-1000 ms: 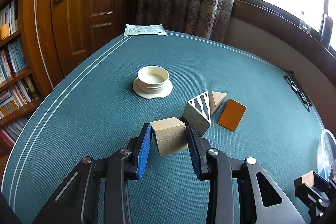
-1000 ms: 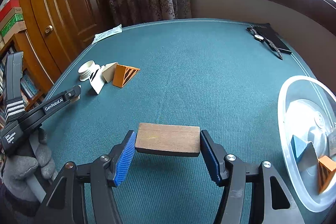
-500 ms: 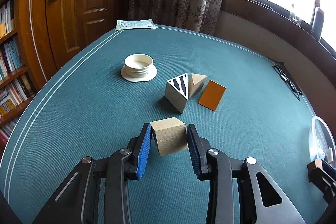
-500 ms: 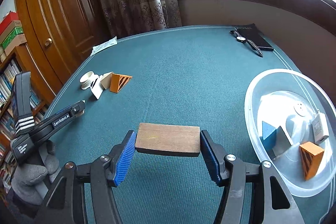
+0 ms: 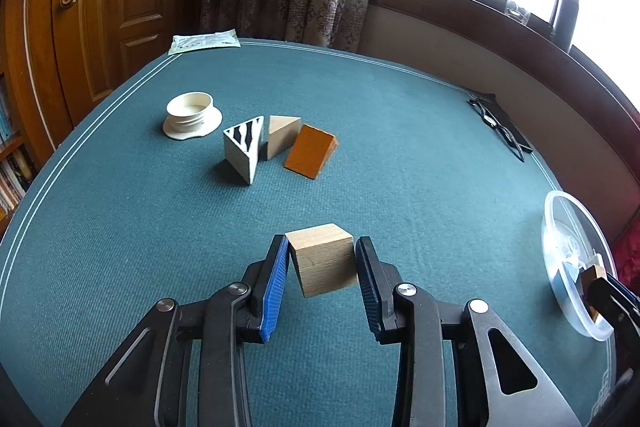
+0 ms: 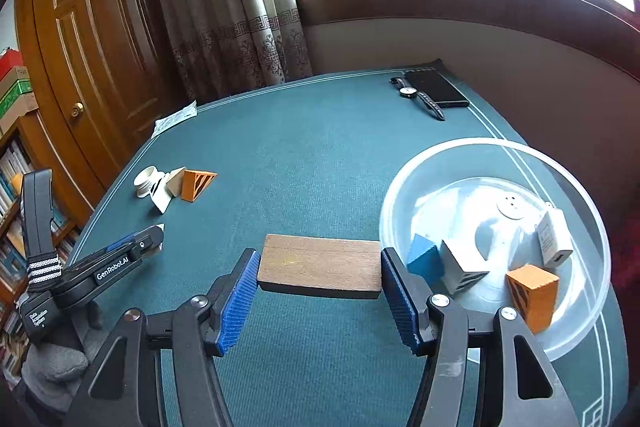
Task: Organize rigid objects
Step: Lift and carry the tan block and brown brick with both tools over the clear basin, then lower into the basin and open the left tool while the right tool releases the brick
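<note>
In the clear round plastic bowl (image 6: pixel 492 155) several blocks already lay; the left gripper (image 5: pixel 322 259) clamped a pale wooden cube (image 5: pixel 324 259), the right gripper (image 6: pixel 319 269) a dark wooden slab (image 6: pixel 319 269); three wedges (image 5: pixel 280 145) remained on the green surface (image 5: pixel 400 147).
</note>
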Motion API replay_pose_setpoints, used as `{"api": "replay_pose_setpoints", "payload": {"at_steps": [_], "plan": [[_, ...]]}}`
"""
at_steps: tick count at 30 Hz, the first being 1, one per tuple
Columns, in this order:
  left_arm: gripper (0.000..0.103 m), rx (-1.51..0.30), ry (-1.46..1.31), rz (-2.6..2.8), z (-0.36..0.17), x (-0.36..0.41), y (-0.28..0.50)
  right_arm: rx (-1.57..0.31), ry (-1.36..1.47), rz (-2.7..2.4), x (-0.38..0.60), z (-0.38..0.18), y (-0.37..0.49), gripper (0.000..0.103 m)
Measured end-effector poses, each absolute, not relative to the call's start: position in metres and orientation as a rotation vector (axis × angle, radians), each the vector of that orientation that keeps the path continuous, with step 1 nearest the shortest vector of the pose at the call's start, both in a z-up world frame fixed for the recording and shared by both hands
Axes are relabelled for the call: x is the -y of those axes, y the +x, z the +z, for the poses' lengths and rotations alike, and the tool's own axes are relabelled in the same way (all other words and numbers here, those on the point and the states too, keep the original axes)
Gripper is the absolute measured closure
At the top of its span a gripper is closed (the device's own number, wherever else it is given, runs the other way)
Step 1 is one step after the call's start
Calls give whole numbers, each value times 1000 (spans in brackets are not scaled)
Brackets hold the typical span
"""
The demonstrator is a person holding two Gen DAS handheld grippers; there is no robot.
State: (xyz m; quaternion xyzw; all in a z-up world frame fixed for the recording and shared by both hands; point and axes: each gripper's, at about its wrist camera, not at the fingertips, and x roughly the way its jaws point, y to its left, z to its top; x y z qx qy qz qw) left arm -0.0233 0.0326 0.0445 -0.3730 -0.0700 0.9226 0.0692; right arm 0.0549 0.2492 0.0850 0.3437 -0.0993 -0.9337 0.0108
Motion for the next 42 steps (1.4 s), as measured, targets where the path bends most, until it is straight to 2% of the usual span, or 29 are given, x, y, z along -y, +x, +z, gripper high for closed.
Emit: {"api": "replay_pose_setpoints", "payload": {"at_steps": [21, 42], "plan": [[67, -6, -1015, 2578, 72, -147, 2, 411, 1140, -3156, -357, 79, 102, 39], [67, -138, -940, 2265, 85, -251, 36, 440, 1181, -3255, -406, 68, 113, 39]]}}
